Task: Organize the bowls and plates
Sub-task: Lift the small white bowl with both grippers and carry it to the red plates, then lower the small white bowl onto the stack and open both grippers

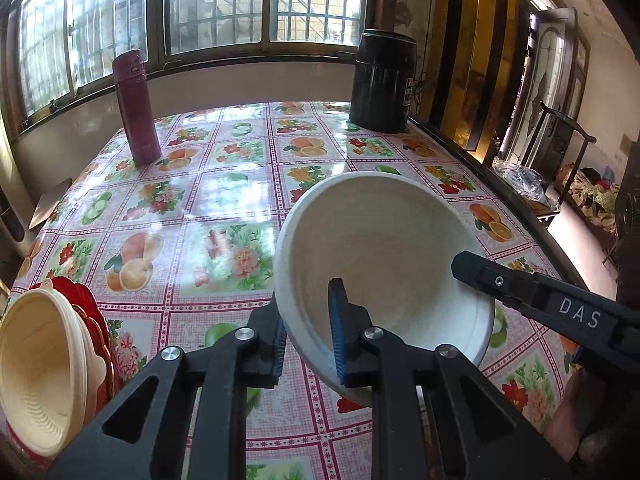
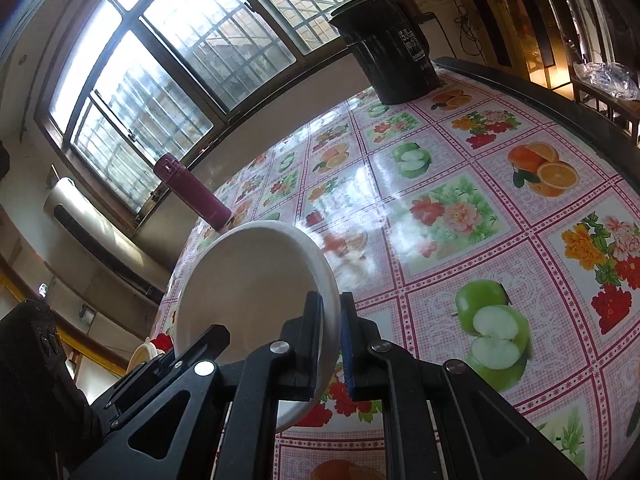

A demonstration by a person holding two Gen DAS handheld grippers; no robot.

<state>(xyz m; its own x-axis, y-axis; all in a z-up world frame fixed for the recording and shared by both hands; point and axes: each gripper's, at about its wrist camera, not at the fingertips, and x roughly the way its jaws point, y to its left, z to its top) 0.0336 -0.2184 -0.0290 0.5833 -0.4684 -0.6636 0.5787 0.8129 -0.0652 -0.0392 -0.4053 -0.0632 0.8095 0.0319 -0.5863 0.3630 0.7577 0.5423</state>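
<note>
I have the bowl [image 1: 384,264] pinched by both grippers, left [image 1: 310,344] and right [image 2: 331,344], each clamping the rim between its fingers, above the table [image 1: 224,184]. I'd keep both level and together toward the stack [image 1: 52,364] left of my left fingers.

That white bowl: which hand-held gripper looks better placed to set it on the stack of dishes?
Probably the left. Both clamp the bowl's rim, but the stack sits on the left one's side; the right grips the opposite rim.
</note>
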